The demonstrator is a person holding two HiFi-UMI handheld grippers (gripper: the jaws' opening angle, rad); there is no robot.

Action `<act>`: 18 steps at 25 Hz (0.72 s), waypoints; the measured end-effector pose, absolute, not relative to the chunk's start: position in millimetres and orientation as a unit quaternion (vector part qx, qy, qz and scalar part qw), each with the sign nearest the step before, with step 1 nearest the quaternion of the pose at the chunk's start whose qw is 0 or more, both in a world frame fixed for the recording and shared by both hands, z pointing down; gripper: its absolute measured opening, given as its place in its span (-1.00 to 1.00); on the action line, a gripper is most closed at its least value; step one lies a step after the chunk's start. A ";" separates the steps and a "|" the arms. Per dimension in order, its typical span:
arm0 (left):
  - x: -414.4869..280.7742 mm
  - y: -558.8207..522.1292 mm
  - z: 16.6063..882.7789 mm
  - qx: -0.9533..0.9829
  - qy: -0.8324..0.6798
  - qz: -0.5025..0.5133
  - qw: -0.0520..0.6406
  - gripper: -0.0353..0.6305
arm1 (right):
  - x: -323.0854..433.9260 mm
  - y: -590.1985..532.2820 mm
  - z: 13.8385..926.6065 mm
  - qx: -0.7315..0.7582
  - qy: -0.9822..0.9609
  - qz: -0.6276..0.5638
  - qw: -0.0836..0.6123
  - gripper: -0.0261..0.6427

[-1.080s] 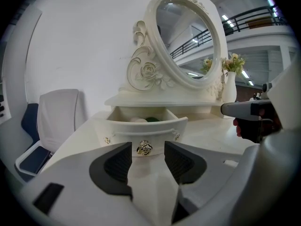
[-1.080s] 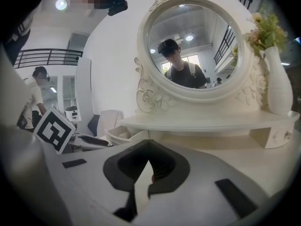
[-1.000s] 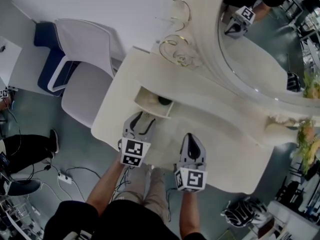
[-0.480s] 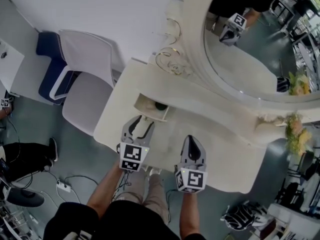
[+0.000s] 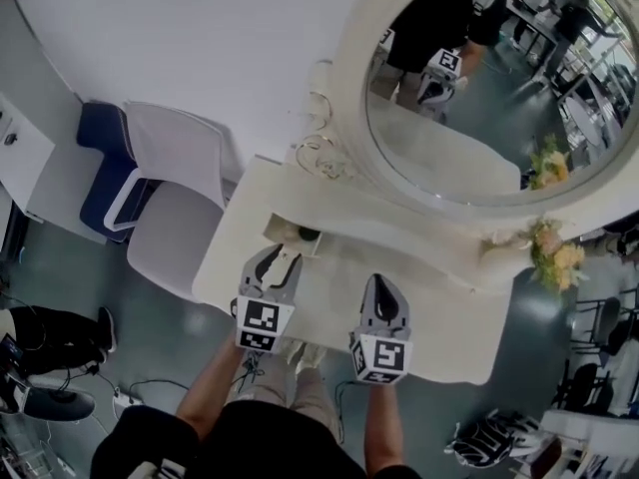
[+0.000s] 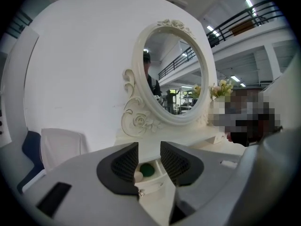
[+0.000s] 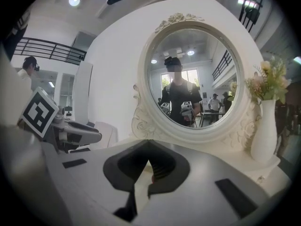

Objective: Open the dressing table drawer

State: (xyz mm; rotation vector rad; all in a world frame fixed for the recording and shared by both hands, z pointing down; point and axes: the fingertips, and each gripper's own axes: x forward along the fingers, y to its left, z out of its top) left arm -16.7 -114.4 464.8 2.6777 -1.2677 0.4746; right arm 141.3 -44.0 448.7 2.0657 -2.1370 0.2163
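drawer [image 5: 294, 236]: pulled out, below mirror [image 5: 469, 118], at its left edge | left gripper [image 5: 281, 262]: released, jaws just narrowing, nothing between | right gripper [image 5: 384, 285]: clenched, empty | task: looks done

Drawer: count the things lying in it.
2: a green ball and a pale ball left of it, in the open drawer. More may be hidden behind the left gripper.

Cream-white over the carved dressing table [image 5: 439, 337] and open drawer [image 5: 275, 230]; dark green round thing [image 6: 147, 170] inside. Far left, white plastic chair [image 5: 170, 168] beside navy chair [image 5: 95, 158]. Black-and-white square markers on grey left gripper [image 5: 282, 257] and right gripper [image 5: 382, 280].
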 end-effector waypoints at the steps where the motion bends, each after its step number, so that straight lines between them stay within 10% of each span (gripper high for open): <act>1: -16.2 -111.1 457.5 0.892 -0.420 0.155 0.068 -0.46 | 141.9 -42.1 442.3 0.692 -0.715 0.068 0.080 -0.93; 18: 2.5 -77.4 352.2 0.912 -0.395 0.109 0.014 -0.78 | 144.5 -13.0 347.1 0.704 -0.708 0.016 0.047 -0.93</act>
